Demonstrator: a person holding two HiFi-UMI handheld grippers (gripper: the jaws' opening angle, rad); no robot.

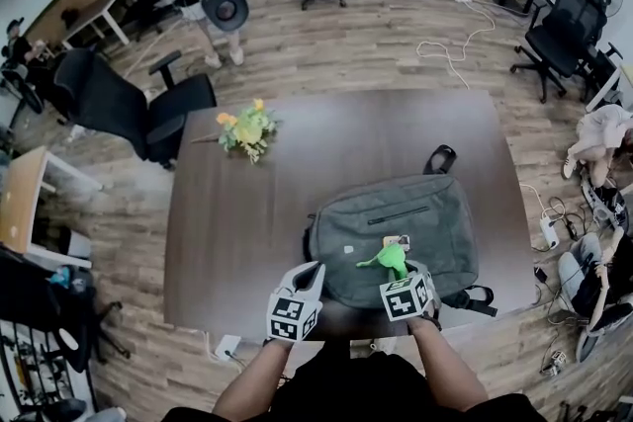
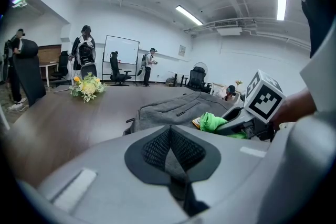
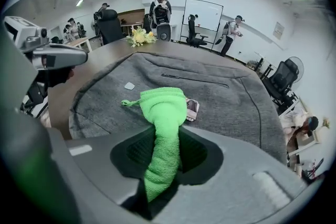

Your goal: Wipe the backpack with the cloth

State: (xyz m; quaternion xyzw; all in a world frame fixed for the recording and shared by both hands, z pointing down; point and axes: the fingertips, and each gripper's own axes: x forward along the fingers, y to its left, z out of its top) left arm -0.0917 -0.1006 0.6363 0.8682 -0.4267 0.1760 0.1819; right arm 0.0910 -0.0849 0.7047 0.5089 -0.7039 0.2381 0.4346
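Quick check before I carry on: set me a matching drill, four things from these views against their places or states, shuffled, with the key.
1. bright green cloth
2. grey fabric backpack
3. yellow flower bouquet
4. left gripper

A. lying flat on the dark wooden table, by its near edge
B. jaws together, nothing between them
C. clamped in the right gripper
D. far left part of the table, apart from the backpack

Pairs: 1-C, 2-A, 3-D, 4-B

A dark wooden table (image 1: 247, 212) fills the middle. A bunch of yellow flowers (image 1: 246, 128) sits on its far left part. A black office chair (image 1: 119, 109) stands just left of the table. A white cable (image 1: 450, 49) lies on the floor beyond it, and a power strip (image 1: 547, 230) to its right.
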